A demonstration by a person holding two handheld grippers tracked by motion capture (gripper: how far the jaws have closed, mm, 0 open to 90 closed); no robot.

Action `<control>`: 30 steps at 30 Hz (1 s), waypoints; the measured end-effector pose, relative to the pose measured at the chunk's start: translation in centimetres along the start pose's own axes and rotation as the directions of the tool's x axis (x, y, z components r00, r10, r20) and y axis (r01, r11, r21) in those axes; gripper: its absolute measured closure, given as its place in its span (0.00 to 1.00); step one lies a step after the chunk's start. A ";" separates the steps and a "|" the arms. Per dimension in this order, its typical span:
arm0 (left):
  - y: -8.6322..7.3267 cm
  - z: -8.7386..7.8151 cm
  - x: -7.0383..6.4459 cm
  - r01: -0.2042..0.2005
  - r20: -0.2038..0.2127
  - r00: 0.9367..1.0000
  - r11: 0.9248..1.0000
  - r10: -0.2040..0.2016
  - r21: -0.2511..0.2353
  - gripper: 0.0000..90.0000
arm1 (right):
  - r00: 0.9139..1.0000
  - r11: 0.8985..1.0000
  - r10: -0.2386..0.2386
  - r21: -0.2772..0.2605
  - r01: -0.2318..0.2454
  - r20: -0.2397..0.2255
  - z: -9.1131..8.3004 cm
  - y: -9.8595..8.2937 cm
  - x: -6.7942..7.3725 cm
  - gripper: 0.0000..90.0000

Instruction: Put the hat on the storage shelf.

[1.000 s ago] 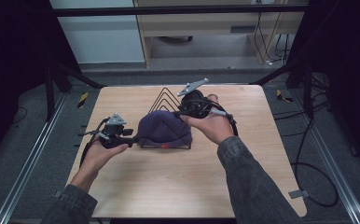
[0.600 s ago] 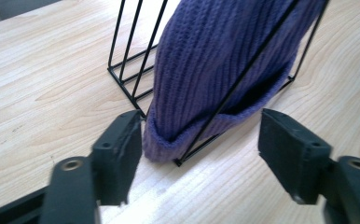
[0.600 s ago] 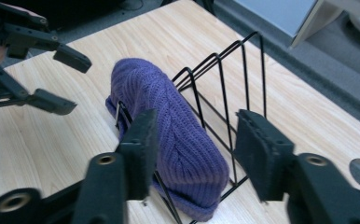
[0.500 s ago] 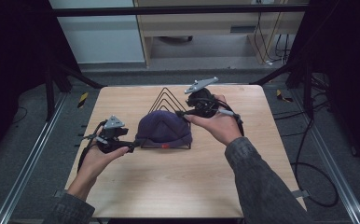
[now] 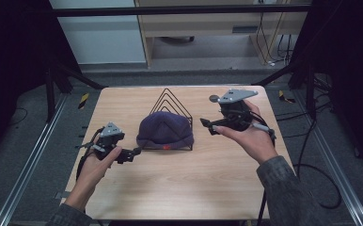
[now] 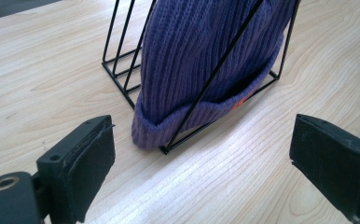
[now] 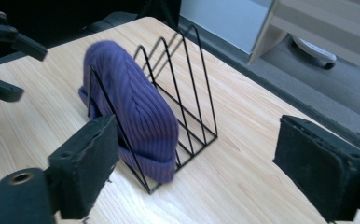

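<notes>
Both of my tongs had pulled back from the purple knit beanie (image 5: 165,130) since the earlier frames: my right gripper (image 5: 208,124), which had been up against the hat's far side, now hovered off to the right of the black wire rack (image 5: 172,102), and my left gripper (image 5: 133,153) had dropped away from the rack's near left corner.

Neither gripped anything. In the left gripper view my jaws stood wide apart with bare wood between them, and the right gripper view showed the same spread.

The beanie sat in the rack's front slot, wedged behind the nearest wire triangle, its folded cuff (image 6: 155,127) bulging out under the rack's base wire and touching the wooden table (image 5: 179,183) at the rack's near left corner.

I judged the seating a little loose. The hat leaned against a single front wire, and the soft knit could slump forward or slide out through the open left end of the rack if I brushed it. The rack looked light, so a nudge from either jaw near its base could skid or tip it, hat and all. If I went back in to tidy the cuff, a pad could also snag the ribbing and drag it out of the slot.
</notes>
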State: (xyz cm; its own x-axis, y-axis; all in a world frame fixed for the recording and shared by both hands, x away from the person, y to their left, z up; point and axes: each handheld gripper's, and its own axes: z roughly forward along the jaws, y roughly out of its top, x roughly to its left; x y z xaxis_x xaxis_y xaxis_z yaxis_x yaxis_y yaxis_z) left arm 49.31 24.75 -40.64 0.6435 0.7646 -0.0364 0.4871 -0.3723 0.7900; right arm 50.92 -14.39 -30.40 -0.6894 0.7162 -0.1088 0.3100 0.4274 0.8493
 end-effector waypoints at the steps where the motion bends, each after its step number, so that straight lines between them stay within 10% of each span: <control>1: -0.2 0.0 0.0 0.002 -0.001 1.000 1.000 -0.002 -0.003 0.07 | 1.000 1.000 0.007 -0.005 -0.007 0.006 -0.2 -0.5 -0.1 0.13; 15: -1.8 0.3 0.4 -0.025 -0.022 0.999 0.999 0.026 0.044 0.07 | 0.997 0.996 0.068 0.049 -0.070 0.040 -0.7 -7.1 -2.7 0.08; 30: -4.7 1.2 2.4 0.025 -0.041 0.999 0.994 -0.020 0.110 0.07 | 0.989 0.970 0.142 0.191 -0.147 0.040 1.1 -13.8 -3.3 0.12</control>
State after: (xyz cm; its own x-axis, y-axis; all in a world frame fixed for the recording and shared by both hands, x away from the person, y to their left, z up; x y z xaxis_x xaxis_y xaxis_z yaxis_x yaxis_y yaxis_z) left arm 49.23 27.70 -45.17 0.6091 0.7926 -0.0275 0.5647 -0.4090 0.7168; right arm 49.63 -22.11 -42.32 -0.6113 0.7913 -0.0077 0.5275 0.4147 0.7414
